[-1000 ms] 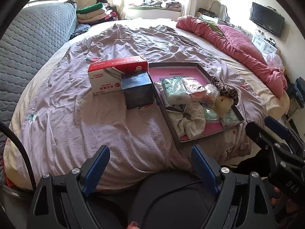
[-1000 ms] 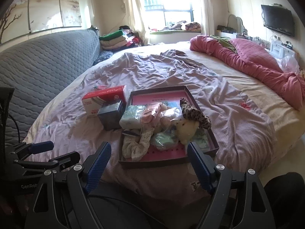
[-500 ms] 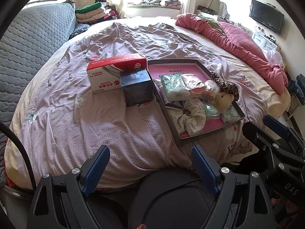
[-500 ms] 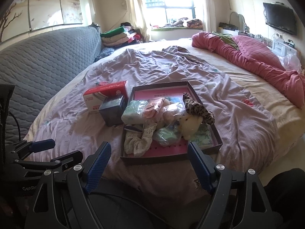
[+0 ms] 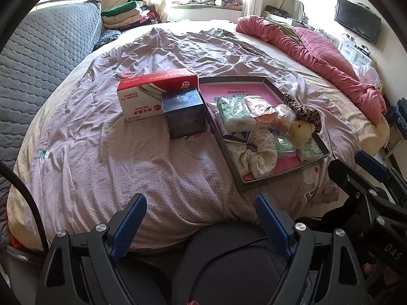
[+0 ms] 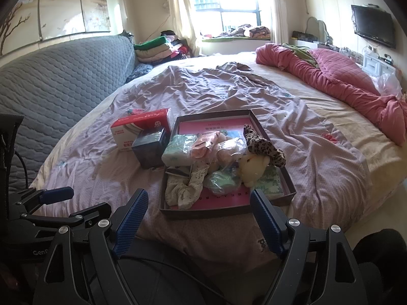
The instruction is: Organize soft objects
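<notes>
Left wrist view shows your left gripper (image 5: 201, 225) with its jaws spread wide and nothing between them, hanging over the near edge of the bed (image 5: 142, 167). Ahead and to the right lies the shallow tray (image 5: 282, 96) with its pink floor, heaped with soft things: a pale green wrapped pack (image 5: 235, 113) at the far left of the heap, a floral cloth piece (image 5: 259, 158) near you, a cream plush toy (image 5: 301, 133) and a leopard-print piece (image 5: 304, 109) on the right. Just left of the tray stand a dark cube box (image 5: 184, 117) and a red and white carton (image 5: 155, 92). Right wrist view shows your right gripper (image 6: 197, 218), likewise wide open and empty, pointing at the near wall of the tray (image 6: 203, 212). The floral cloth piece (image 6: 184, 189) droops at the near left corner; it looks light and limp, so pinch a bunched fold rather than an edge. The plush toy (image 6: 253, 169) should squash easily; take it across the body. The wrapped pack (image 6: 179, 150) looks slippery in its film, so grip it across its narrow side.
</notes>
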